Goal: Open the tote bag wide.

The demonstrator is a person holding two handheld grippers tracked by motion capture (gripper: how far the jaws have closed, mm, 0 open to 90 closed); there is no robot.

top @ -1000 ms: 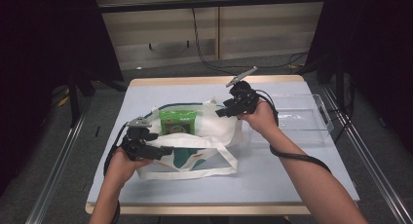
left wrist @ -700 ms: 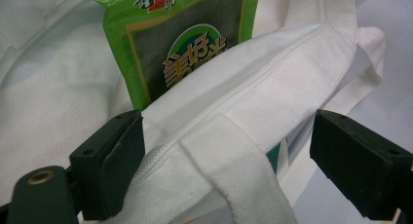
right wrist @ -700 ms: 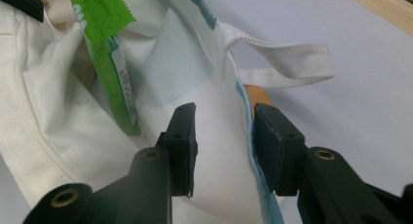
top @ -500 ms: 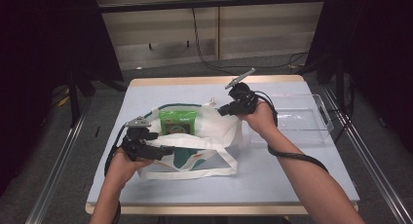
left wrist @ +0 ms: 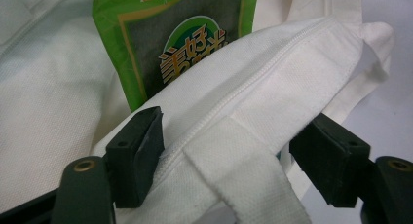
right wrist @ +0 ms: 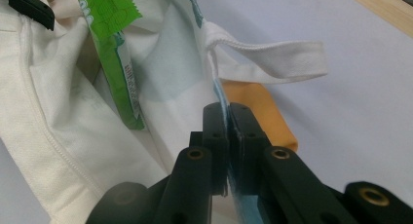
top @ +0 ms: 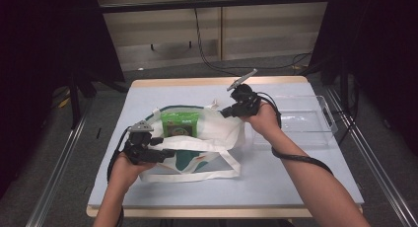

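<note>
A white tote bag (top: 217, 133) lies open on the table with a green snack packet (top: 180, 123) standing in its mouth. My left gripper (top: 165, 153) is at the bag's near rim. In the left gripper view its jaws (left wrist: 231, 129) have just been closing around the rim's seam (left wrist: 272, 87) and handle strap (left wrist: 243, 180), but still stand wide, so it is open. The packet (left wrist: 185, 44) is just behind them. My right gripper (top: 226, 111) is at the far rim, and in the right gripper view it (right wrist: 228, 117) is shut on the teal-edged fabric.
A clear plastic tray (top: 315, 138) stands at the right of the table, close behind my right hand. The bag's other strap (right wrist: 277, 58) lies loose on the pale blue tabletop (top: 276, 182). An orange patch (right wrist: 265, 112) shows beside the right jaws.
</note>
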